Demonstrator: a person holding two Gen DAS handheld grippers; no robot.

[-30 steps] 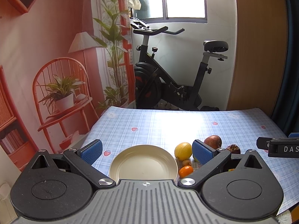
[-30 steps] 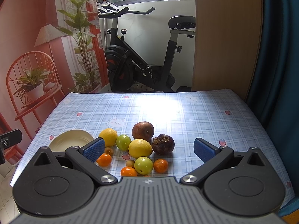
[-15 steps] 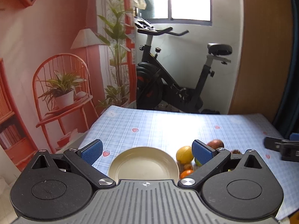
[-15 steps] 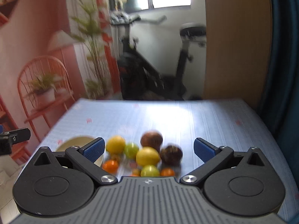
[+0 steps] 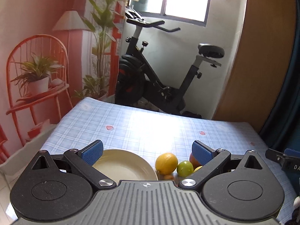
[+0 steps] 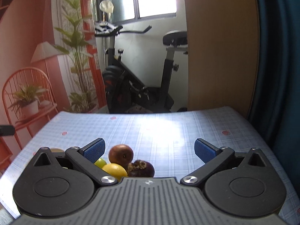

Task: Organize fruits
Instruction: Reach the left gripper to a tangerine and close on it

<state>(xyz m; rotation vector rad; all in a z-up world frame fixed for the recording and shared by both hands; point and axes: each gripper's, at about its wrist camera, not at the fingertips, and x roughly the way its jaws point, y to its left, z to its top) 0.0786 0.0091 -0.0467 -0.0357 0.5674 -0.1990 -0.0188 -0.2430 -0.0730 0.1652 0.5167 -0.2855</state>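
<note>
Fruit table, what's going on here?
A person holds two sets of tongs over a blue checked tablecloth. The left tongs are open above an empty cream round plate, beside a yellow lemon and green round fruit. The right tongs are open over a brown round fruit and dark purple mangosteen. Nothing is gripped or plated yet.

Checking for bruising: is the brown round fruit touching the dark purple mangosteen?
Touching. In the right wrist view the brown round fruit presses against the mangosteen with no tablecloth visible between them.
</note>
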